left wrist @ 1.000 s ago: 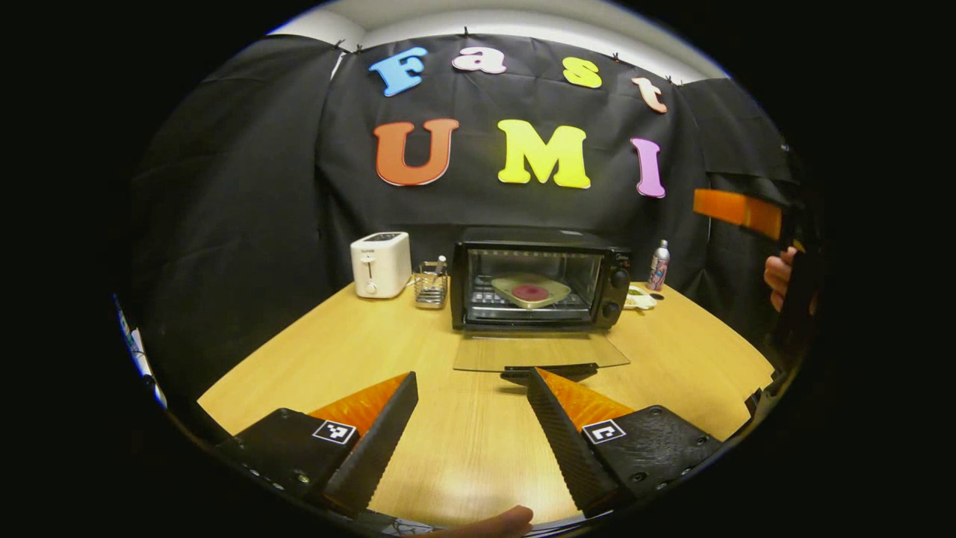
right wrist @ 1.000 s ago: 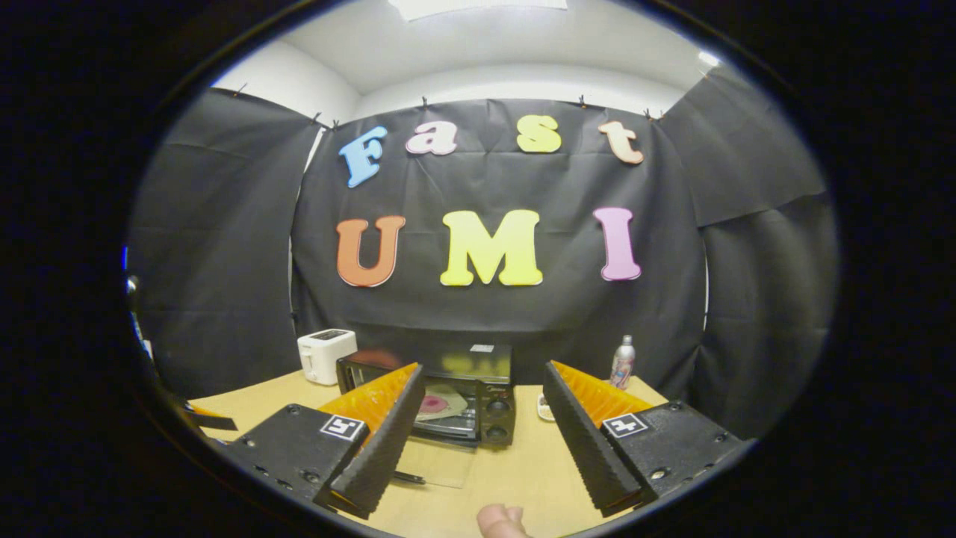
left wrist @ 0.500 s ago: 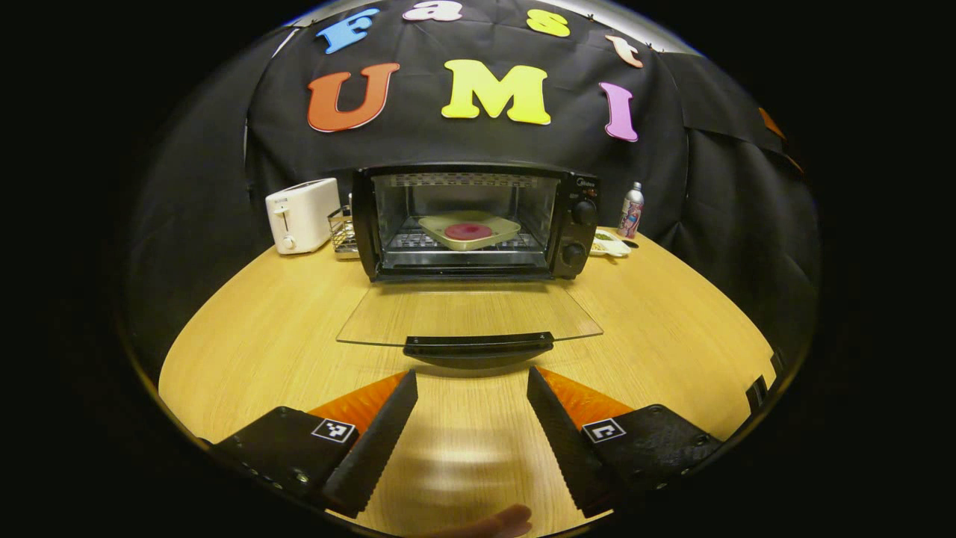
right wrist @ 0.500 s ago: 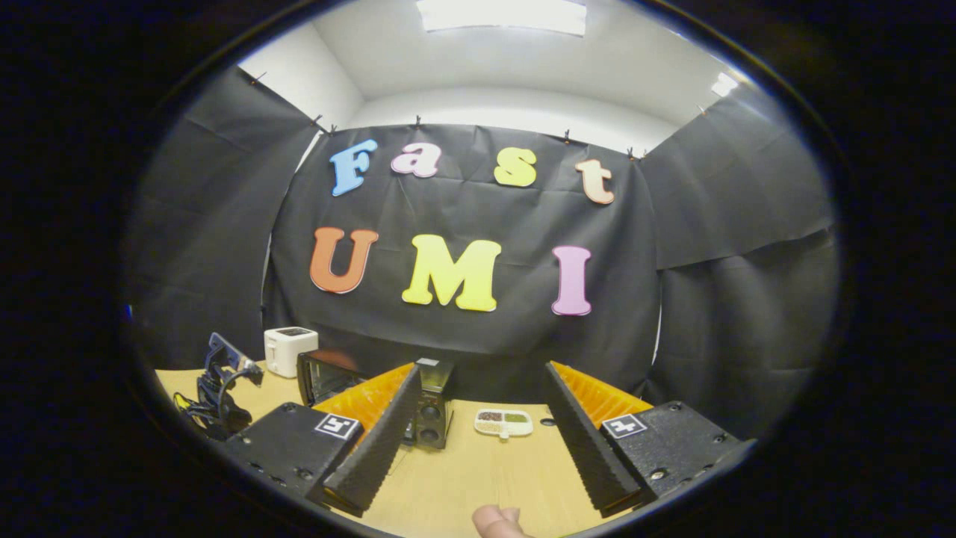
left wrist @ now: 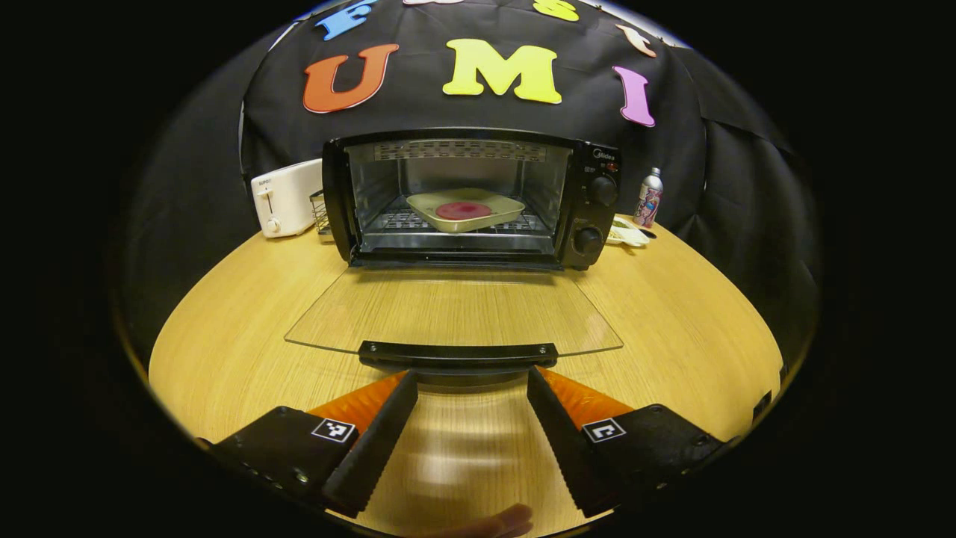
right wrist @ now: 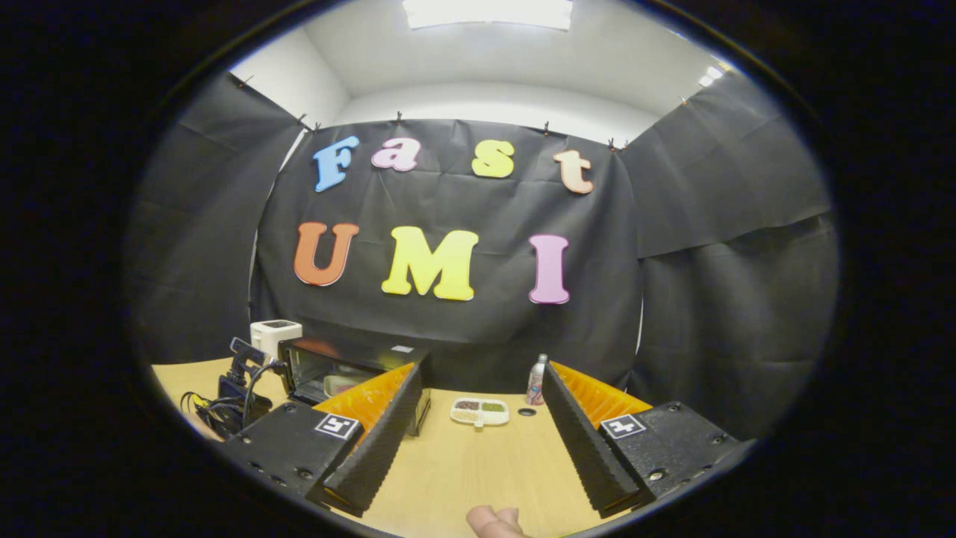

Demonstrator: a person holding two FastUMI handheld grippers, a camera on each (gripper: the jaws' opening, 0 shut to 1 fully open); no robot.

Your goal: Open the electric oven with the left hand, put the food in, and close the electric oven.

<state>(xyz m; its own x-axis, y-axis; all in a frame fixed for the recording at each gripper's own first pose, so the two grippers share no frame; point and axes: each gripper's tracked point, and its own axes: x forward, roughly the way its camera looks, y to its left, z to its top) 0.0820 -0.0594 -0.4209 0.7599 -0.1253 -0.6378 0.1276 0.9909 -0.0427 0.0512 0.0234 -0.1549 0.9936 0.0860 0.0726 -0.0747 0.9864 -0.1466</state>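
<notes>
Oven door down flat, its handle just ahead of your left fingers.

The glass door (left wrist: pixel 452 306) is rigid but fragile, hinged at the oven (left wrist: pixel 467 198); lift it by the stiff bar handle (left wrist: pixel 458 353), not the pane. Your left gripper (left wrist: pixel 470 388) stands wide open, holding nothing; your right gripper (right wrist: pixel 482 407) is likewise spread and empty over the bench (right wrist: pixel 478 463).

Bright ceiling panel (right wrist: pixel 489 13) overhead, dim black surroundings, fisheye edge warping, blurred tabletop (left wrist: pixel 448 463) reflection

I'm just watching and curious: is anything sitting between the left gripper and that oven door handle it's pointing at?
Nothing visible does. The left gripper is open just short of the door handle, with only bare table between them. The door lies flat open.
</notes>
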